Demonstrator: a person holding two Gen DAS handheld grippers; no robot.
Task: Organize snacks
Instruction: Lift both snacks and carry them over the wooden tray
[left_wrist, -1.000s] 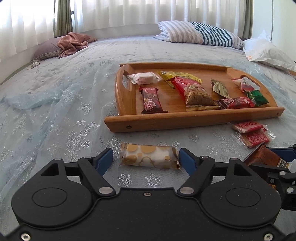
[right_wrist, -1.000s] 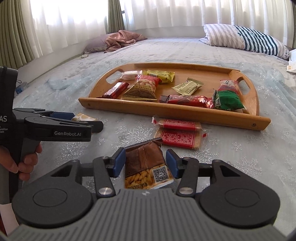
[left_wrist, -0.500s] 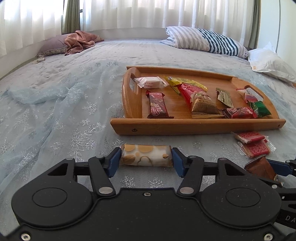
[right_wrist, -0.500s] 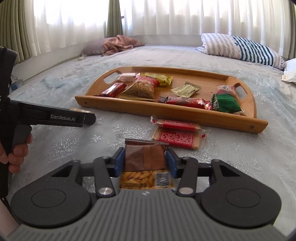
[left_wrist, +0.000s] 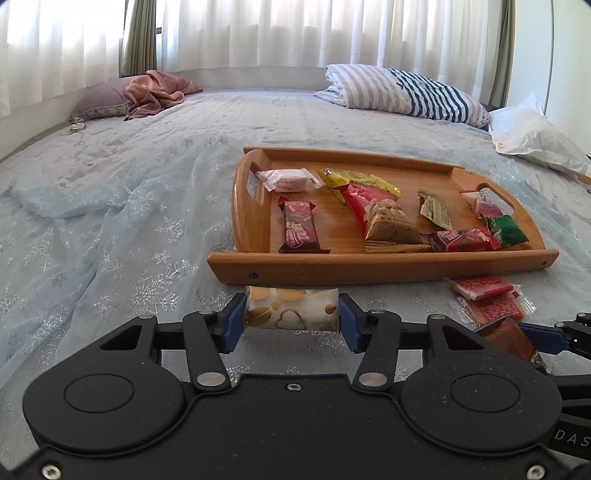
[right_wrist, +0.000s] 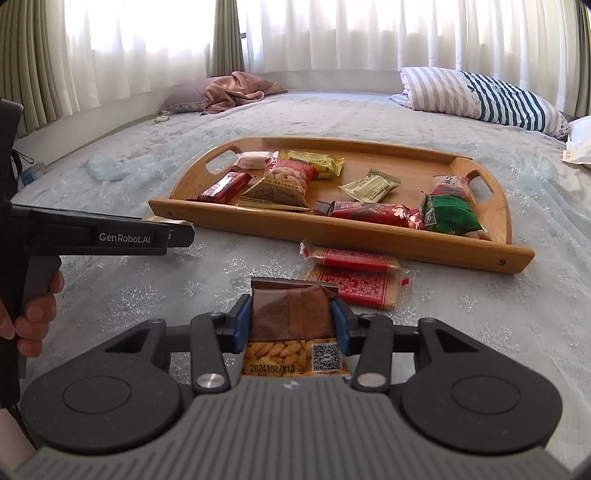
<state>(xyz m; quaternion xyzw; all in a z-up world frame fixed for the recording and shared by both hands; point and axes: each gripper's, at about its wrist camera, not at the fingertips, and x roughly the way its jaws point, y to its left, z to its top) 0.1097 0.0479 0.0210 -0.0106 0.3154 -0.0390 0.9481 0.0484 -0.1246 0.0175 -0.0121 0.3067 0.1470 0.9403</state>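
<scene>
My left gripper (left_wrist: 291, 315) has its blue pads pressed on the ends of a white snack with gold hearts (left_wrist: 291, 308), and its jaws are still closing. It sits just in front of the wooden tray (left_wrist: 369, 266). My right gripper (right_wrist: 291, 323) is shut on a brown peanut pack (right_wrist: 291, 310), which also shows at the right edge of the left wrist view (left_wrist: 506, 338). Two red packets (right_wrist: 354, 275) lie on the bedspread between the brown pack and the tray (right_wrist: 332, 236). The tray holds several wrapped snacks.
A person's hand (right_wrist: 37, 314) grips the left tool's handle at the left edge. A striped pillow (left_wrist: 406, 92), a pink cloth on a purple pillow (left_wrist: 155, 92) and a white bag (left_wrist: 532, 136) lie at the far side of the bed. Curtains hang behind.
Both grippers' jaws have drawn in from standing apart beside their packets to pressing on them. Both views have tipped up a little.
</scene>
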